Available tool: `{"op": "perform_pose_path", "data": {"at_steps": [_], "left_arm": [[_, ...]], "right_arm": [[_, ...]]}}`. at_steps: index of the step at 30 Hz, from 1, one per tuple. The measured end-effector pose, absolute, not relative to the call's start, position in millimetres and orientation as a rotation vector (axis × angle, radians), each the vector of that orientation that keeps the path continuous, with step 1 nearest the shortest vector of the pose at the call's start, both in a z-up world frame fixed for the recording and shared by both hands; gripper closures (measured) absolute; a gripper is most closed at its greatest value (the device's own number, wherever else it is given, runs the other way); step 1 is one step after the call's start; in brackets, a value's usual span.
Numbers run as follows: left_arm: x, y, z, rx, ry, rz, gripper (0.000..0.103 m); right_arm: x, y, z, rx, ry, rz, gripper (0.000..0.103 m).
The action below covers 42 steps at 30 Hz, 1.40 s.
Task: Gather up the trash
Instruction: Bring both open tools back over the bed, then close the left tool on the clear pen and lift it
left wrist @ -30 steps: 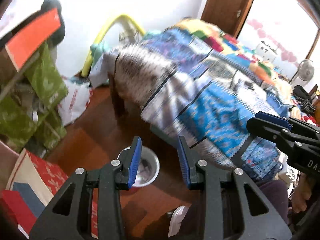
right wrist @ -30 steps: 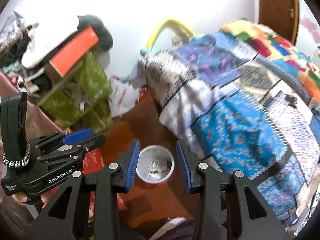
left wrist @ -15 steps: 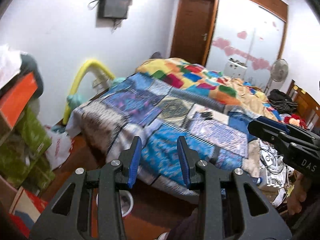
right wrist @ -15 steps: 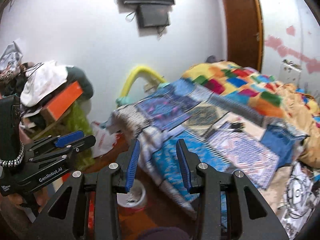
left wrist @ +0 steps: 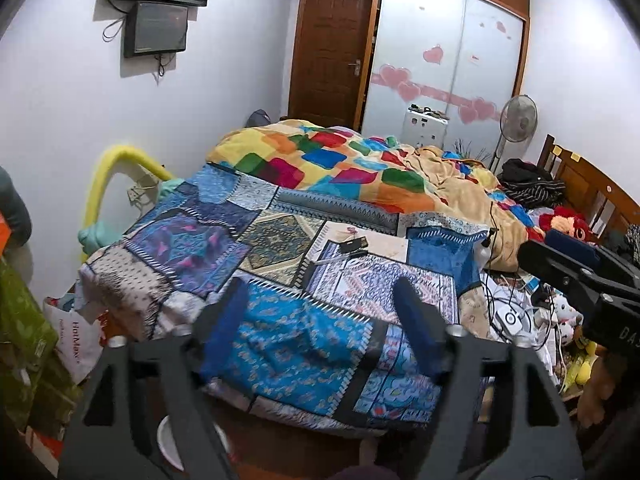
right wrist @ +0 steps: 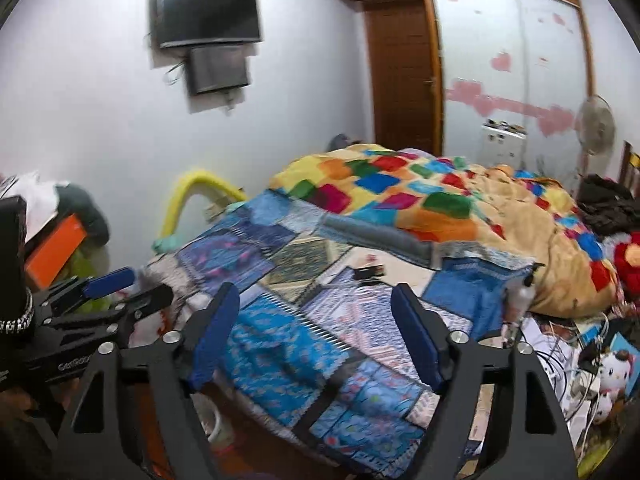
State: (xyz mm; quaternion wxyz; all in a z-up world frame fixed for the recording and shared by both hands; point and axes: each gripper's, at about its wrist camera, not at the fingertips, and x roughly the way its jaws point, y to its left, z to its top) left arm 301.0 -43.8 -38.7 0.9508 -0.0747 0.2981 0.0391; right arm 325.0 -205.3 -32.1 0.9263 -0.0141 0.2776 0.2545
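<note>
My left gripper is open and empty, raised above the foot of the bed. My right gripper is open and empty too, held just right of the left one, which shows at the left edge of the right wrist view. A round white trash bin stands on the wooden floor below the bed's near corner, mostly hidden behind my left fingers; it also shows in the right wrist view. A small dark wrapper-like item and a thin white strip lie on the patchwork cover.
A colourful quilt covers the far half of the bed. Cables, papers and plush toys clutter its right side. Green boxes and a plastic bag stand on the left. A fan and wardrobe stand behind.
Both grippers have tilted up from the bin on the floor to look across the bed. Their jaws have opened much wider.
</note>
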Motion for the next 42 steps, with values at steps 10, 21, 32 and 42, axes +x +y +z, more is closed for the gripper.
{"op": "perform_pose_path", "data": {"at_steps": [10,21,32,42], "left_arm": [[384.1,-48.8,-76.2,-0.149,0.679,0.036,0.019],[496.0,-50.9,-155.2,-0.101,0.820,-0.037,0.019],[595.4,-48.4,-239.4,-0.080,0.955,-0.162,0.032],[649.4,-60.2,-280.0,0.009,1.000,-0.251,0.060]], "right_arm": [[389.4,-242.0,-68.8,0.031,0.672,0.402,0.027],[457.6,-248.7,-125.1,0.037,0.799,0.341,0.027],[510.0,-238.3,-183.6,0.026,0.912,0.344,0.027],[532.3,-233.2,-211.7,0.000,0.954,0.340,0.027]]}}
